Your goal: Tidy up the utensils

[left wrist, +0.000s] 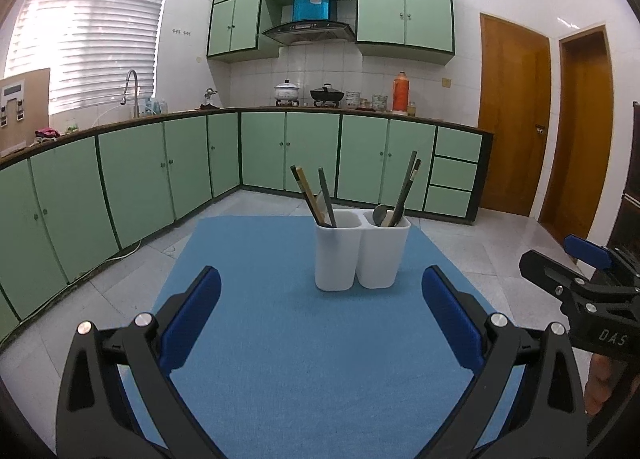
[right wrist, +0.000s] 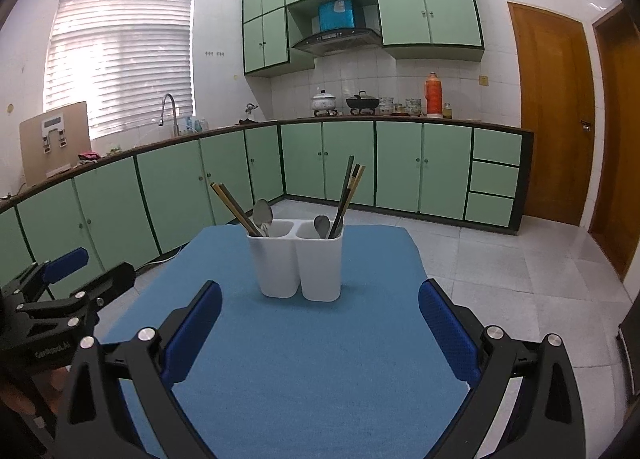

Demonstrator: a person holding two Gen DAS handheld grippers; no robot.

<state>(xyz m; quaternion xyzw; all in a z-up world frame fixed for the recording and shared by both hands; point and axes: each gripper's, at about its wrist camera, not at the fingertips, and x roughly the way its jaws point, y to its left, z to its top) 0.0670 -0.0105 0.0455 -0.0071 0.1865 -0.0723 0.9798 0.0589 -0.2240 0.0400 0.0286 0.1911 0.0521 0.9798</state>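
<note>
Both grippers' fingers apart, empty: left gripper (left wrist: 320,323), right gripper (right wrist: 320,323). Two-compartment white utensil holder (right wrist: 300,265) mid-worktop, toward far edge. Spoons and chopsticks look mixed; pinch one chopstick high, lift straight.

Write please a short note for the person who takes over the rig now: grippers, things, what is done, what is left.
Left gripper: open, empty, over the blue mat.
Right gripper: open, empty, over the same mat.
White two-compartment holder stands upright on the mat.
Both compartments hold chopsticks and a spoon mixed.
Done: no sorting visible.
Left: probably separate spoons from chopsticks.
</note>
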